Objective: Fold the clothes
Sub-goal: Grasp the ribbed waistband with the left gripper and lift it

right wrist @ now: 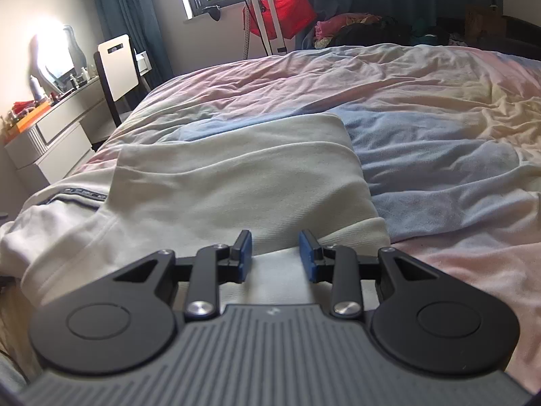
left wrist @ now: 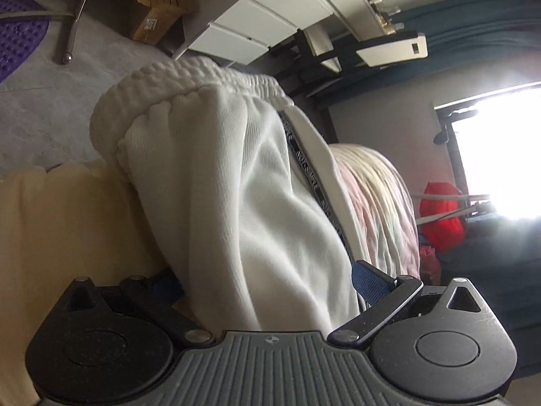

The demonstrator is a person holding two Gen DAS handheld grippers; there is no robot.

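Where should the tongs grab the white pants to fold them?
Probably the near folded edge of the white pants, right ahead of the right tongs. They are open and level with it, so sliding straight forward would pinch the layers. The left tongs have pants cloth bunched between them, the stretchy waistband beyond.

Window (left wrist: 500,155) glare, dim room, perhaps slightly blurred.

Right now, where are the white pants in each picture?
Left wrist view: the white ribbed-cotton pants fill the middle, elastic waistband on top, draped between the left gripper's jaws.
Right wrist view: they lie folded on the bed, centre-left, just ahead of the right gripper's open jaws.
Shared landmark: the red bag by the bright window.
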